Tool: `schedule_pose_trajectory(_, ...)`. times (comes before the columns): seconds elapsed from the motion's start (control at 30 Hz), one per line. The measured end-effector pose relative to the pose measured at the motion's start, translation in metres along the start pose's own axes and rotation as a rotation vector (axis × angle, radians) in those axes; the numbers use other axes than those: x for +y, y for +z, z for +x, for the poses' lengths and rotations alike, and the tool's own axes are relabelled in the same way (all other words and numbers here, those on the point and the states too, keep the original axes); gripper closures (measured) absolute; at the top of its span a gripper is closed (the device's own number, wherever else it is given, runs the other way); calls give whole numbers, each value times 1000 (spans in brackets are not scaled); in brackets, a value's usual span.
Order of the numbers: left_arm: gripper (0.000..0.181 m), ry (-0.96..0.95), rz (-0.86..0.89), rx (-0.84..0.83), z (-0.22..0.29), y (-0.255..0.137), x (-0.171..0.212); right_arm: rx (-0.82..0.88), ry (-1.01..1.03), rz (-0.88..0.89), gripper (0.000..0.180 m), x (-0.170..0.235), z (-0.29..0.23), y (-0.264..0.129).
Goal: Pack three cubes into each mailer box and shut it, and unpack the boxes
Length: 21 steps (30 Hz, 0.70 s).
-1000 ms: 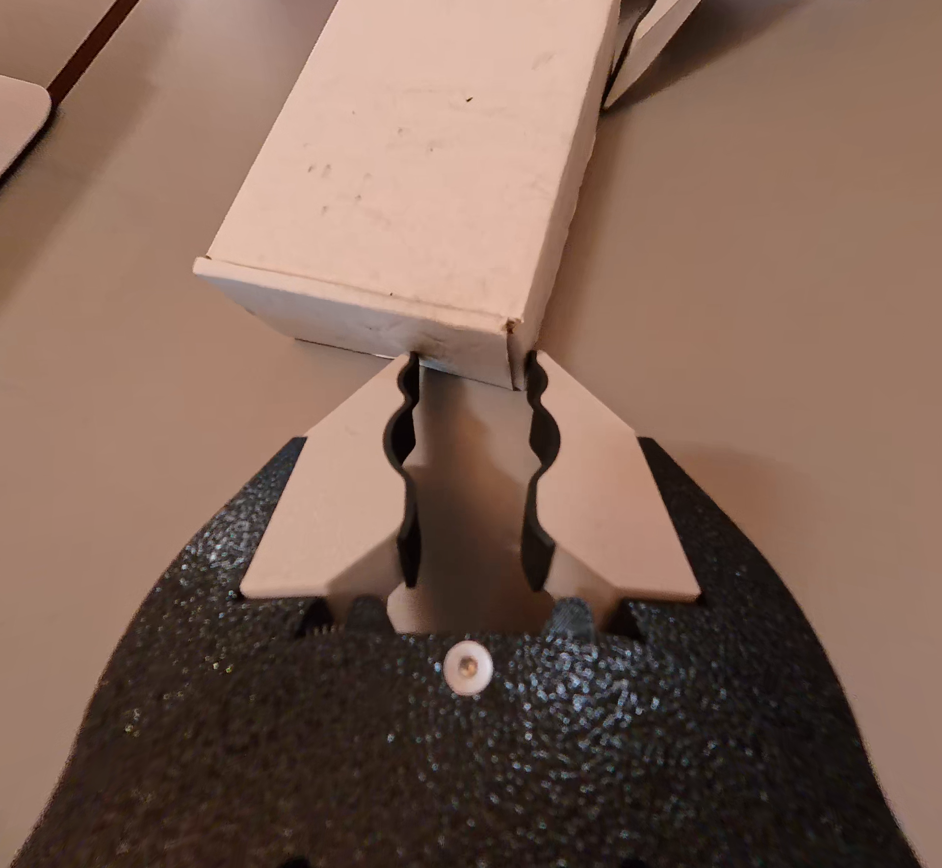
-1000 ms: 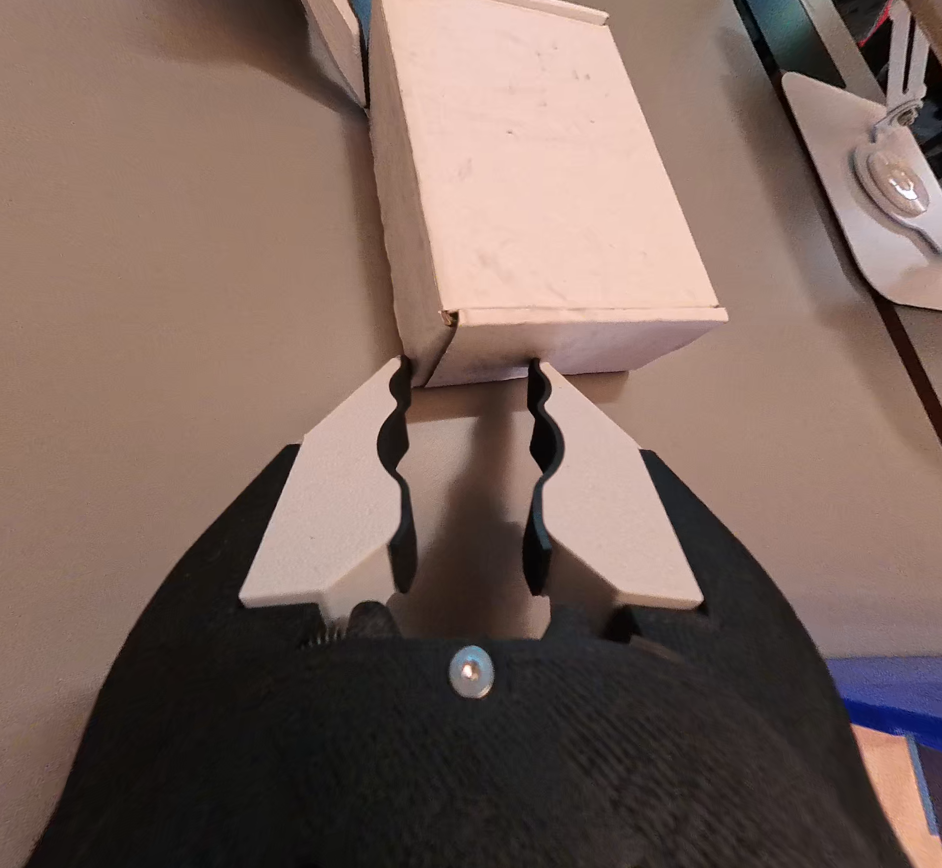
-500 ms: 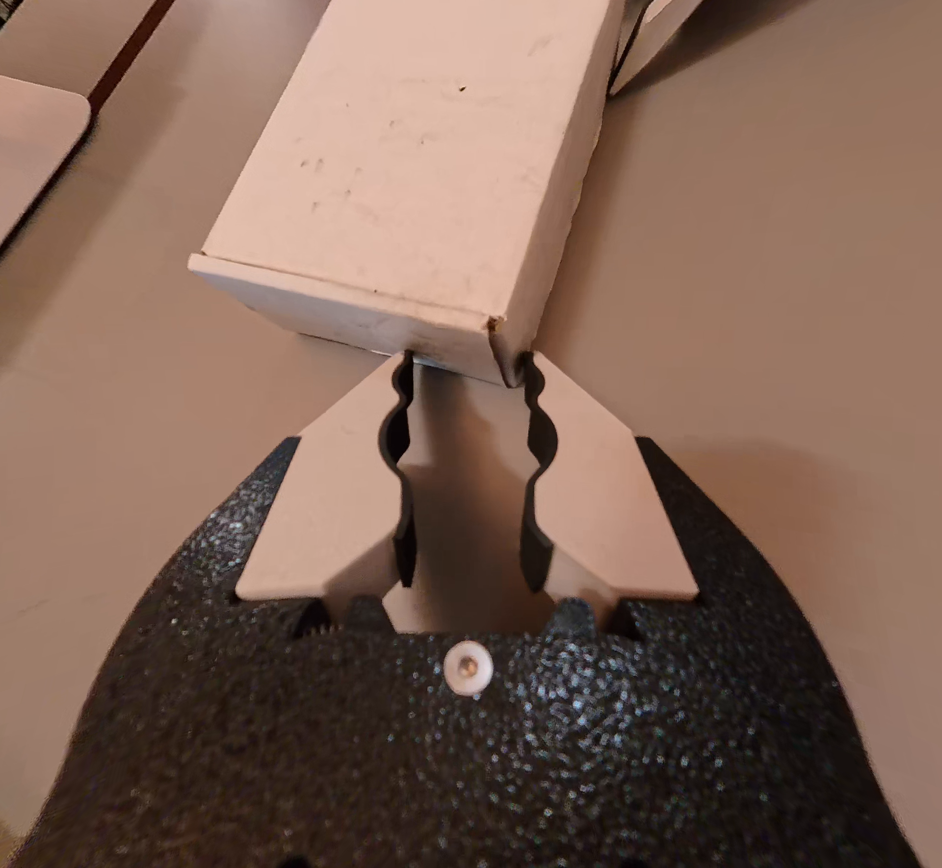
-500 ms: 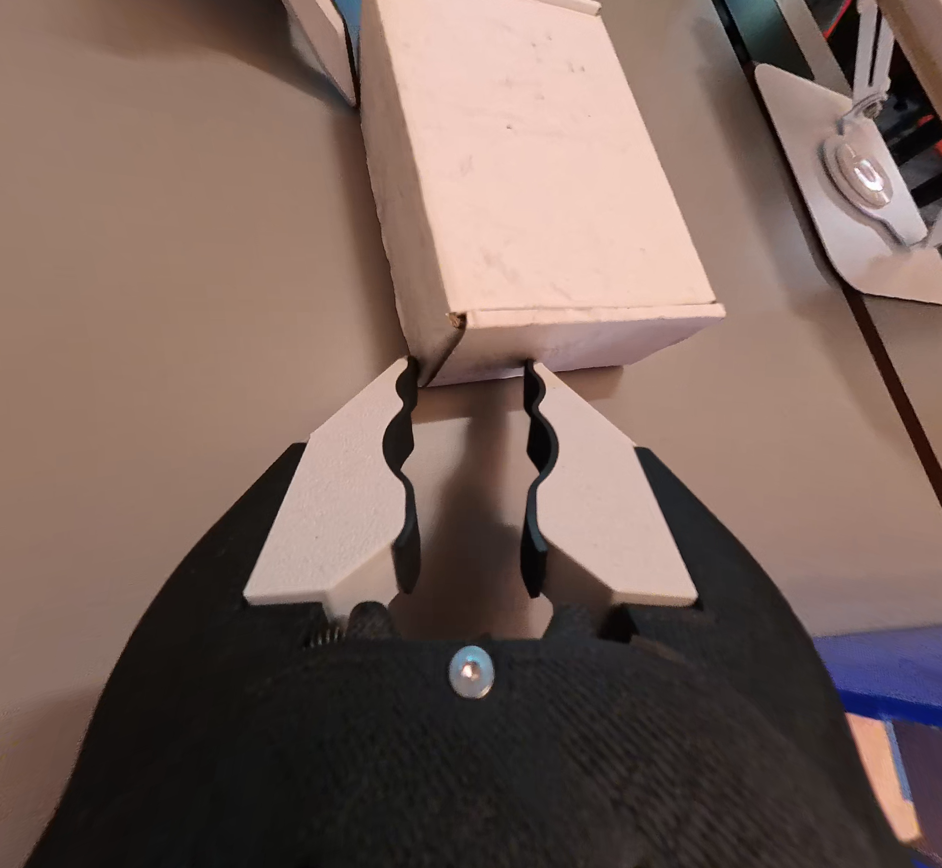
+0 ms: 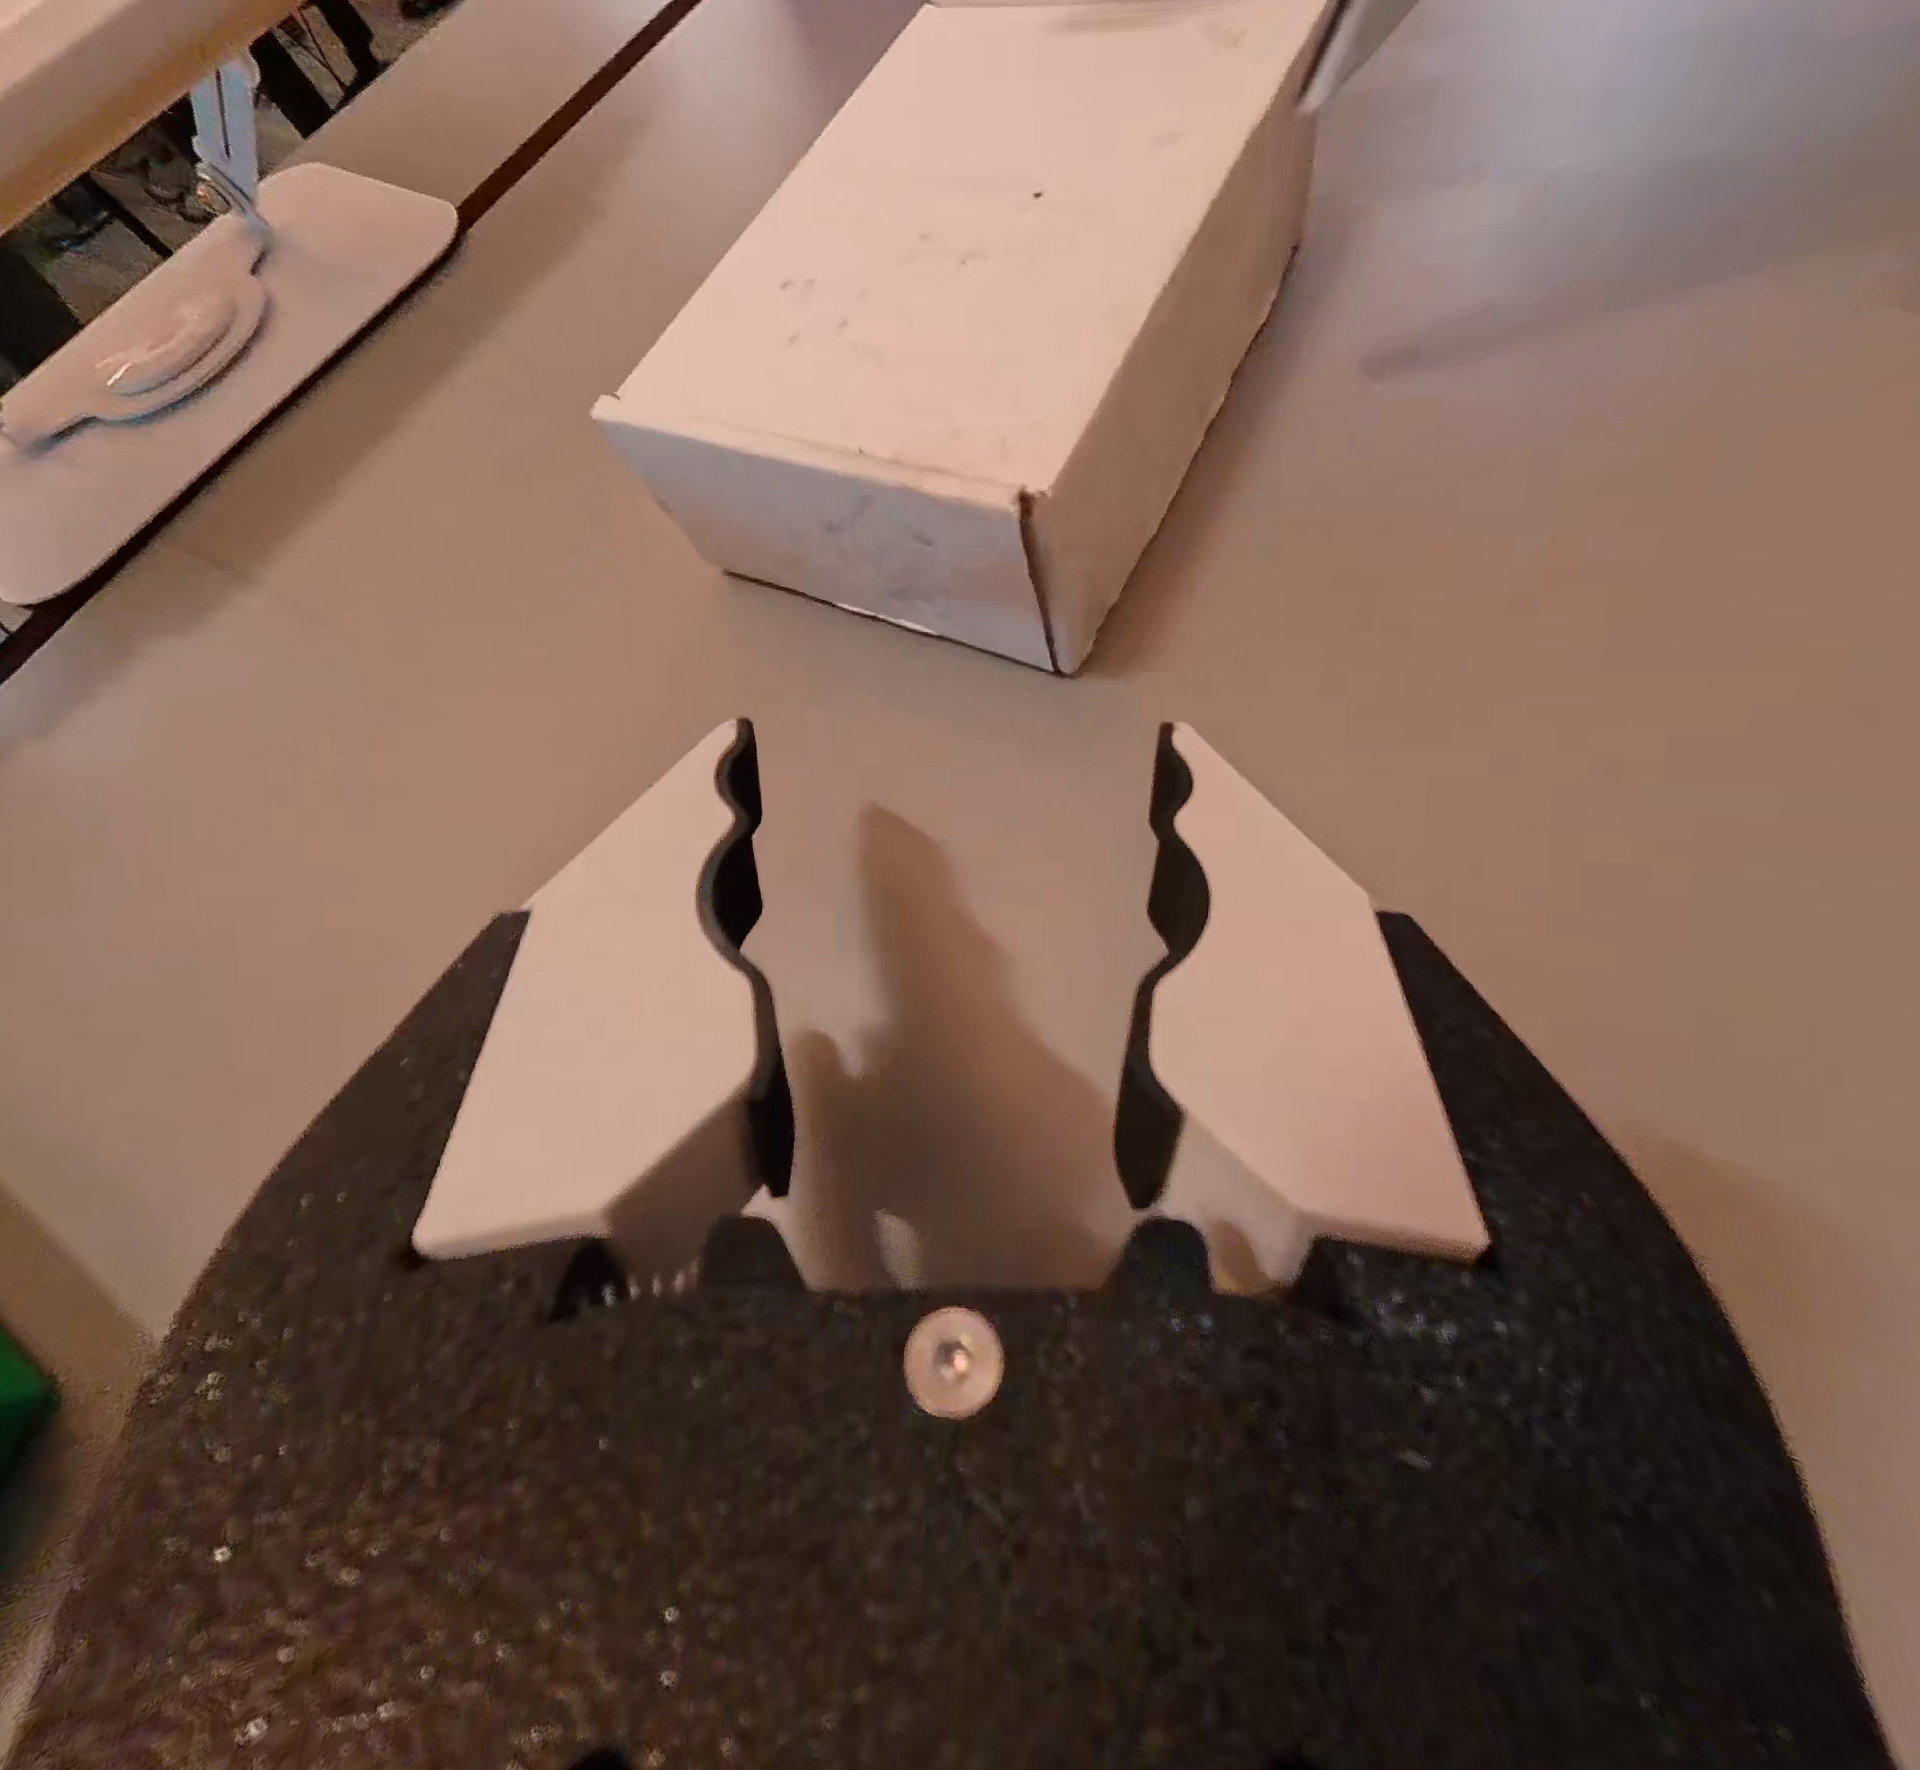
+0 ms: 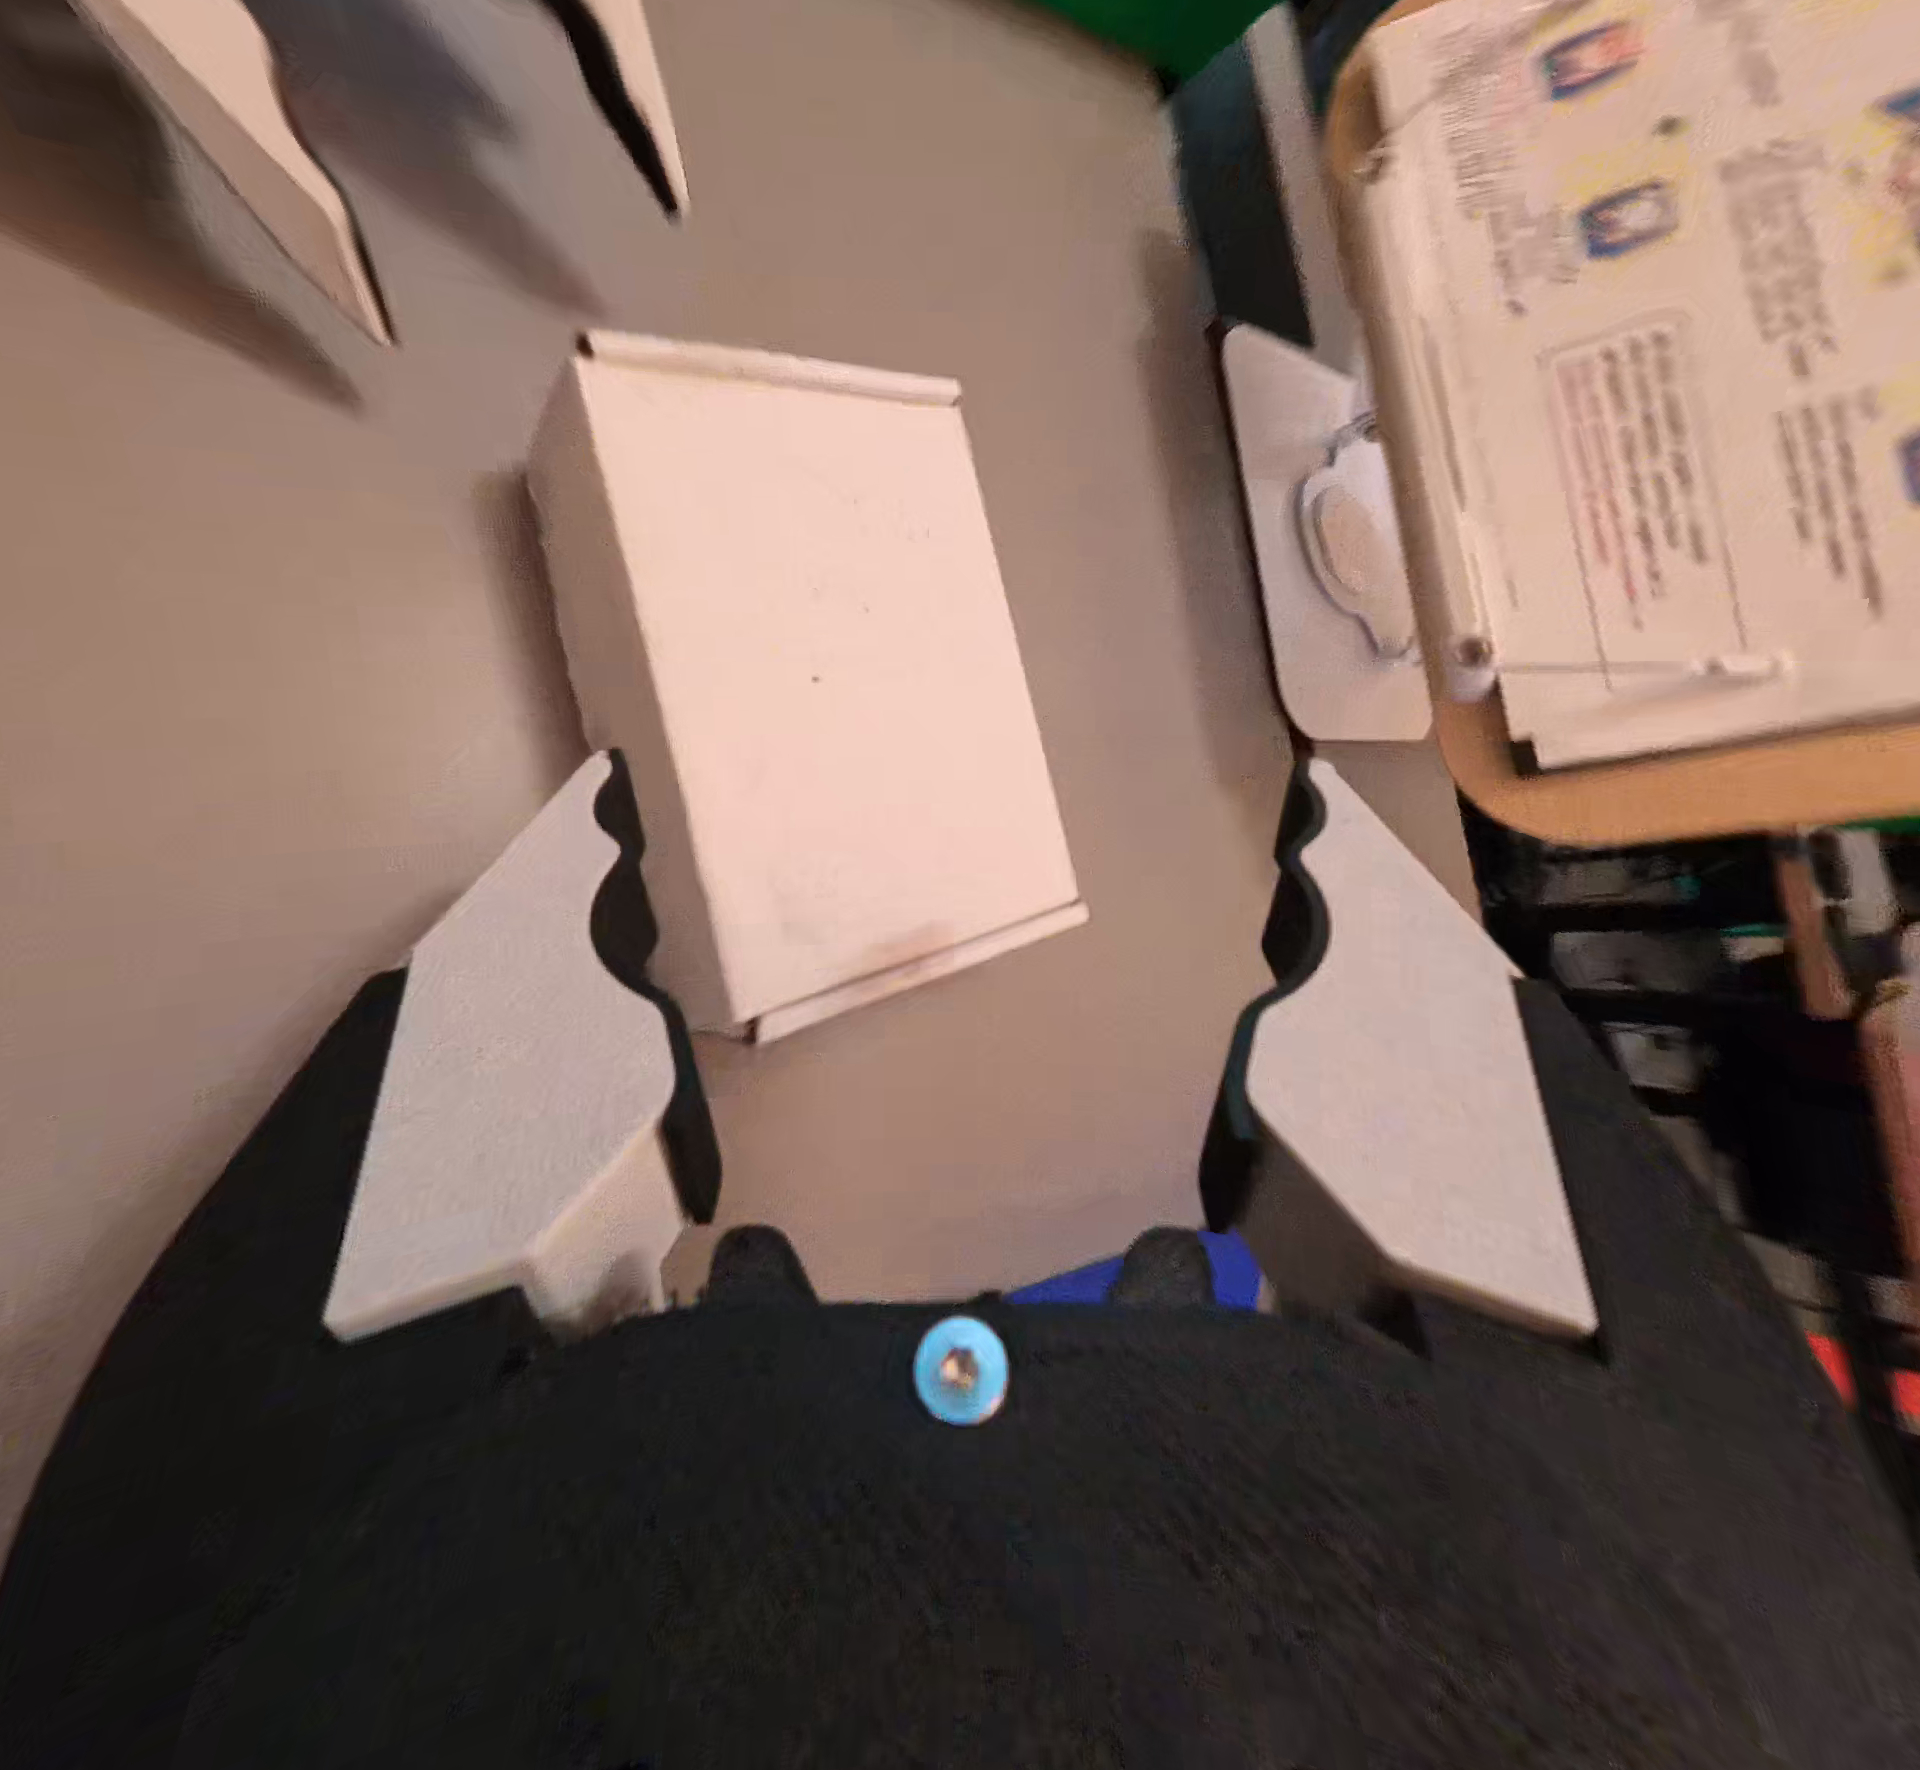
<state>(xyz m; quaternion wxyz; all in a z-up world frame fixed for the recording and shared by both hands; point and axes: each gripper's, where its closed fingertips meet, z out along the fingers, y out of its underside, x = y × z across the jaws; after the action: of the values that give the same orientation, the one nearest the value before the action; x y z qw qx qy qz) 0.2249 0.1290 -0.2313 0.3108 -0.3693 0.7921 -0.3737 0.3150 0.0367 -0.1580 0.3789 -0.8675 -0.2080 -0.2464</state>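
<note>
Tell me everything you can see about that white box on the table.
The mailer box is a small rectangular carton of white cardboard, scuffed and speckled with dark marks on its lid. It is shut, with the lid's edge slightly overhanging at one short end. It lies flat on the beige table, apart from both grippers: the left gripper sits open just short of one end, the right gripper hangs open above the other. Its contents are hidden.

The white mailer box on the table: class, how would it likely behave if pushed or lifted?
The mailer box lies flat on its broad face, so it would probably slide, not tip. Its shut cardboard shell looks fairly stiff. Its weight cannot be judged, since the contents are hidden.
</note>
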Motion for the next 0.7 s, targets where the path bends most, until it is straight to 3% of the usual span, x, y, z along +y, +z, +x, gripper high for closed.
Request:
schedule_pose_trajectory(0.13, 106, 8, 4, 9, 7, -9, 4, -255, -64, -139, 60, 1, -17, 44)
schedule_pose_trajectory(0.37, 105, -51, 99, 30, 4, -23, -4, -528, 0, -260, 58, 1, -38, 72)
schedule_pose_trajectory(0.7, 107, -98, 110, 40, 0, -23, -5, -568, -97, -432, 58, 20, -48, 71)
